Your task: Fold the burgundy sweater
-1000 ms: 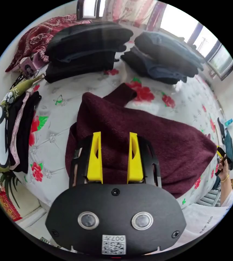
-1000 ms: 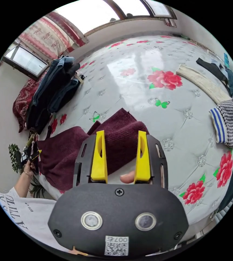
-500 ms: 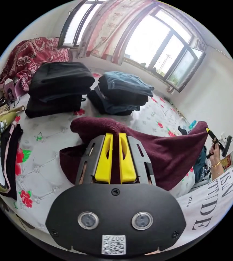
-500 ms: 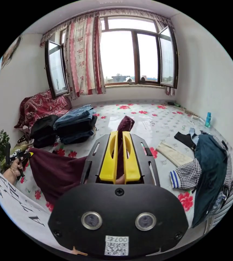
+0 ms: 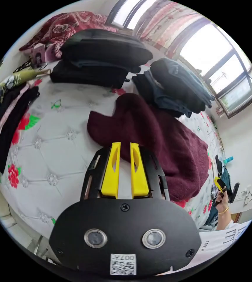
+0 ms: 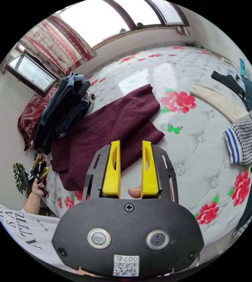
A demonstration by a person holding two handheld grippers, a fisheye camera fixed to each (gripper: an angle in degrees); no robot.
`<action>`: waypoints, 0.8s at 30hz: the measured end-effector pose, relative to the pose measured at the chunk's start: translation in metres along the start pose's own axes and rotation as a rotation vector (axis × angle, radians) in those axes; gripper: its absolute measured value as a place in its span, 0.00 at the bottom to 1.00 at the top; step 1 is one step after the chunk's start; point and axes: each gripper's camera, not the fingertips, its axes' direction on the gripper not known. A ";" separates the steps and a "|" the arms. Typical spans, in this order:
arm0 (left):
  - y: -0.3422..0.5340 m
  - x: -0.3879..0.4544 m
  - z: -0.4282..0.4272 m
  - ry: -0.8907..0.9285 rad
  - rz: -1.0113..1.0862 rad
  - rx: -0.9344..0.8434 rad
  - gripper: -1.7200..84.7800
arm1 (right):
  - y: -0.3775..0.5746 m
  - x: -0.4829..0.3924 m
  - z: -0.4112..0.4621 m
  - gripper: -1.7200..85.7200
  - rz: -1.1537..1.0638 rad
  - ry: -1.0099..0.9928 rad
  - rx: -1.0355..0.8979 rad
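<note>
In the left gripper view, the left gripper (image 5: 125, 144) hangs over the quilted, flower-printed bed surface (image 5: 52, 158), its yellow jaws parted by a narrow gap with nothing between them. Just beyond the jaw tips lies the burgundy sweater (image 5: 158, 138), spread on the bed and running away toward the far edge. At the side of this view a hand (image 5: 223, 199) holds the right gripper (image 5: 217, 182) past the sweater's far end; whether that gripper is released or clenched cannot be told from here. Farther back stand a stack of black folded clothes (image 5: 102, 60) and, beside it, a stack of dark blue folded clothes (image 5: 178, 88), the sweater's upper edge lying close to the blue stack. A red patterned cloth (image 5: 64, 26) sits behind the black stack, below the window (image 5: 220, 64).

In the right gripper view, the right gripper (image 6: 131, 144) is released, jaws apart and empty, a fingertip (image 6: 135, 192) showing between their bases. The burgundy sweater (image 6: 108, 129) lies flat just past the jaw tips. Well apart from it rest a checked garment with blue stripes (image 6: 245, 138) and a cream knit piece (image 6: 220, 101). The person's other hand (image 6: 37, 188) grips the left gripper (image 6: 43, 173) near the sweater's far end.
</note>
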 end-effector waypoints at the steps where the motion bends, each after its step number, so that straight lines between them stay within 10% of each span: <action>1: 0.010 -0.017 0.004 0.010 -0.064 -0.039 0.10 | 0.005 0.010 0.004 0.11 0.031 -0.005 -0.014; 13: -0.037 -0.028 0.055 0.337 -0.322 -0.083 0.02 | -0.043 0.038 0.056 0.05 0.180 -0.122 -0.041; 24: -0.021 0.001 -0.089 0.364 0.108 0.188 0.02 | 0.059 0.093 -0.145 0.02 0.171 -0.203 0.308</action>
